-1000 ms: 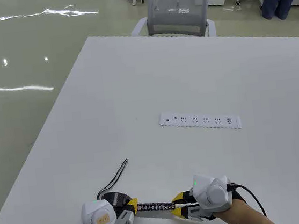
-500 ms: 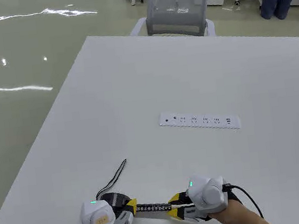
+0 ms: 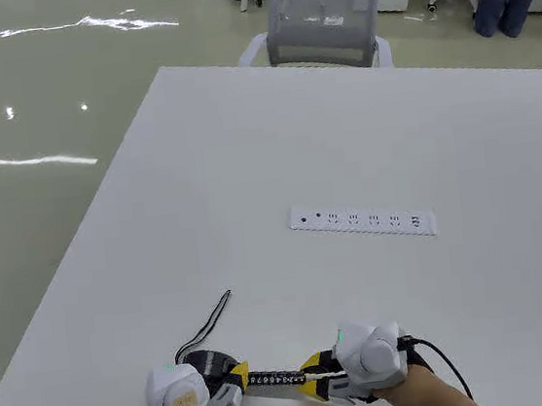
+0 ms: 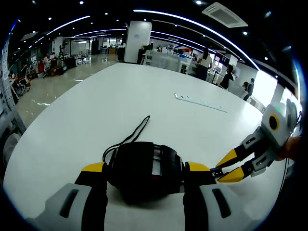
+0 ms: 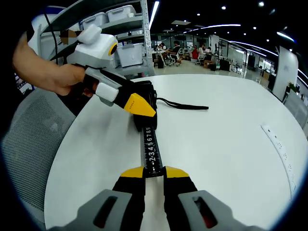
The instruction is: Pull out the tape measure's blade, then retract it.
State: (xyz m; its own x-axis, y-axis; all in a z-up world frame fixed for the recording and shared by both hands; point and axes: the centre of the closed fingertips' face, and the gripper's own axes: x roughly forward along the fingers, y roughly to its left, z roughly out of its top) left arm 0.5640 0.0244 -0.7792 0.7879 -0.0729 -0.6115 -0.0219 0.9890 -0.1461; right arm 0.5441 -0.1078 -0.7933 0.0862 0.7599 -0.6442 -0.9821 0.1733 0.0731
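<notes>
Since the right gripper [image 3: 318, 376] has crept toward the left one over the last second, the stretch of blade [image 5: 150, 149] showing between the two is shorter than it was. The left gripper [image 3: 235, 382] has barely shifted. Its fingers [image 4: 94, 168] are clamped on either side of the black tape [image 4: 144, 166], which sits on the worktop [image 3: 342, 136] near the front edge, its strap [image 3: 211, 318] trailing away across the surface. The right fingers [image 5: 132, 173] are pinched on the blade's free end, and in the right gripper view the printed numbers run from them straight to the case mouth. The blade looks taut and straight.

My reading is that the pull-out is done and the retract is under way, with the blade being fed back under control, not let snap. Only a short length is left out, so the right gripper should close on the case in line with the blade and release near the mouth. Sideways drift could kink the blade or twist the case in the left grip. The power strip [image 3: 363, 220] lies well apart.
</notes>
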